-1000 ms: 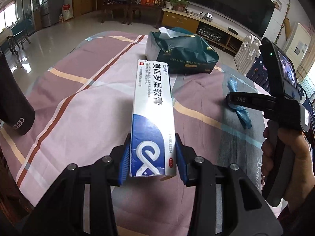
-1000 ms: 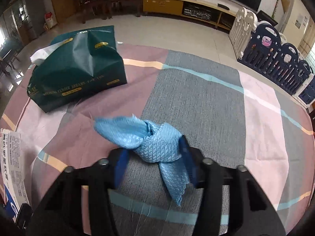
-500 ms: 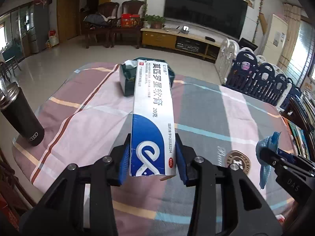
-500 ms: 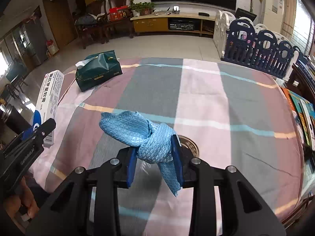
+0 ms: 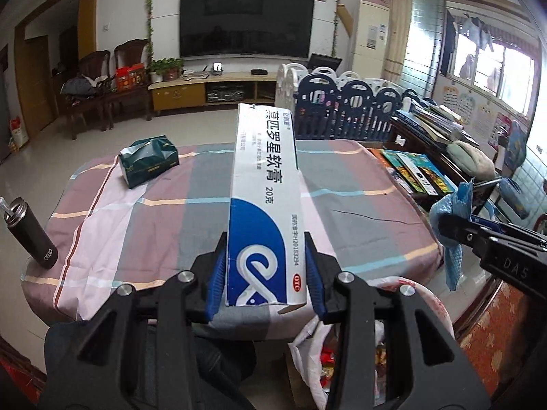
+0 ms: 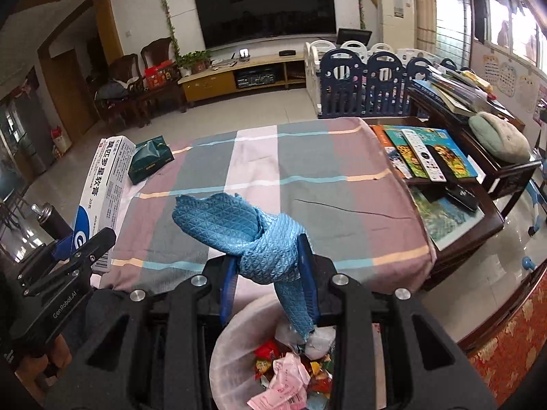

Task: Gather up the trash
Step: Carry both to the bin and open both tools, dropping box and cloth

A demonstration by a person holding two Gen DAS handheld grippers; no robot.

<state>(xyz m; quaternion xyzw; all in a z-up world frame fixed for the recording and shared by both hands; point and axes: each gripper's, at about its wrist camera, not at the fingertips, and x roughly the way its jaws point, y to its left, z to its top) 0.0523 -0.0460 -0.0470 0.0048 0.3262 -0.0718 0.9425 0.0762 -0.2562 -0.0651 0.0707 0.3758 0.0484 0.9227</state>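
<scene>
Both pieces of trash are lifted but not yet dropped: the left gripper (image 5: 265,266) clamps a medicine box (image 5: 265,205), the right gripper (image 6: 268,266) pinches a blue rag (image 6: 253,235) over the trash bin (image 6: 232,341) below the table's (image 6: 307,171) near edge.

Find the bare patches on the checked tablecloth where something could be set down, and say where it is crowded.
Most of the checked tablecloth is bare: the whole middle and near edge, from the dark green tissue pack at the far left corner across to the right edge. The crowded part is the dark wooden side table beyond that edge, covered with books and remotes.
</scene>
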